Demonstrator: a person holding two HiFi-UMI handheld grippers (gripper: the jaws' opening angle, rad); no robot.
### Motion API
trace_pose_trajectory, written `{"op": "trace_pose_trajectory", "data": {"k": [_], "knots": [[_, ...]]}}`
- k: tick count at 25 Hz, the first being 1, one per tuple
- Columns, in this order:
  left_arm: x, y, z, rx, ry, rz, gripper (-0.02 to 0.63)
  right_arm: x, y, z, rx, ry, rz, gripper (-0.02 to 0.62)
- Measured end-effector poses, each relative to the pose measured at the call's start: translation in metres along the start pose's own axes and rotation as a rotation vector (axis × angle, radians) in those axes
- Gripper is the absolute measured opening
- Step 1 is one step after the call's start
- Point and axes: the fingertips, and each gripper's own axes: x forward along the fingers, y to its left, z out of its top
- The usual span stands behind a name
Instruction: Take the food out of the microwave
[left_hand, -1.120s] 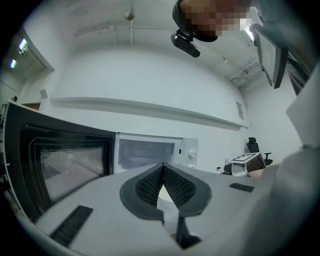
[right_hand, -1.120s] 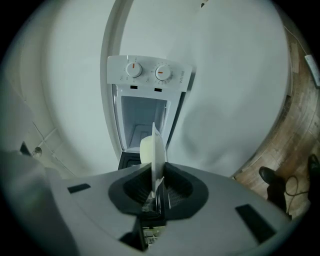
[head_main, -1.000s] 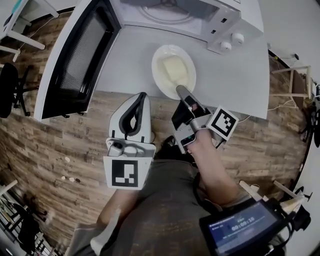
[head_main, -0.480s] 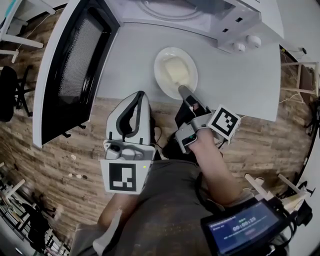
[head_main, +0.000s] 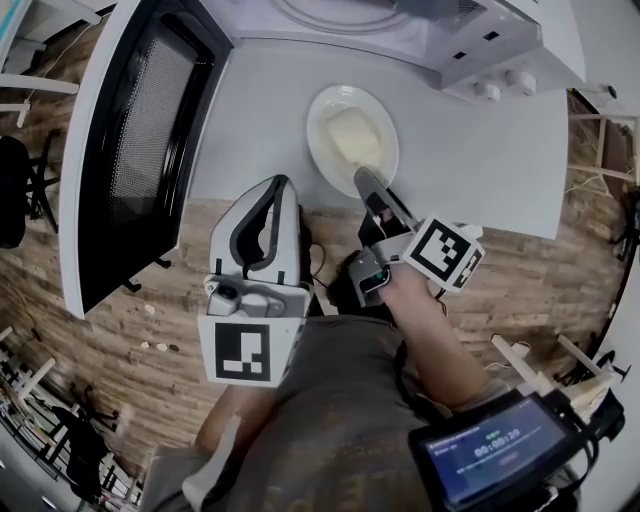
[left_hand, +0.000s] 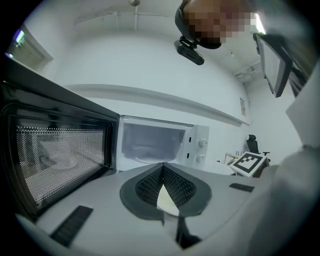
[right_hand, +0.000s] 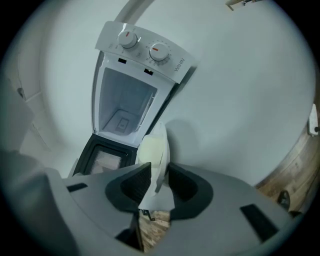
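Food (head_main: 350, 137) – a pale, soft-looking block – lies on a white oval plate (head_main: 316, 150), and the plate stands outside the oven on the white table (head_main: 480, 165), just in front of the microwave (head_main: 470, 45). The microwave's door (head_main: 140, 140) hangs wide open at the left of the head view, and its two knobs (head_main: 505, 82) show at the right. The right gripper (head_main: 366, 178) reaches in from the near edge of the table to the near rim of the plate. Its own view shows that rim standing between the two jaws, which are opening at this moment – a dark gap shows beside the rim on one side, so the pads no longer clamp it and the plate rests on the table. The left gripper (head_main: 280, 182) hangs just left of the plate and apart from it, over the table's near edge and pointing towards the open oven. Its jaws meet at the tips with nothing between them. Each gripper carries its marker cube near the hand, the right one (head_main: 442, 253) tilted, the left one (head_main: 245, 350) facing up. Wooden floor (head_main: 540, 285) shows beyond the table's edge, and a small lit screen (head_main: 490, 450) sits at the lower right of the head view.
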Motion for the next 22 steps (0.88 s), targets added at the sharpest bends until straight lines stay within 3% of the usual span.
{"op": "trace_pose_trajectory", "data": {"k": [5, 13, 22], "knots": [[0.004, -0.001, -0.001, -0.002, 0.006, -0.018, 0.008, 0.001, 0.0, -0.005, -0.1, 0.038, -0.026, 0.163], [0.011, -0.003, 0.0, -0.002, 0.011, -0.04, 0.008, 0.001, 0.002, -0.016, -0.406, 0.156, -0.082, 0.271], [0.013, -0.007, 0.0, -0.001, 0.015, -0.049, 0.008, -0.004, -0.002, -0.033, -0.781, 0.254, -0.16, 0.279]]}}
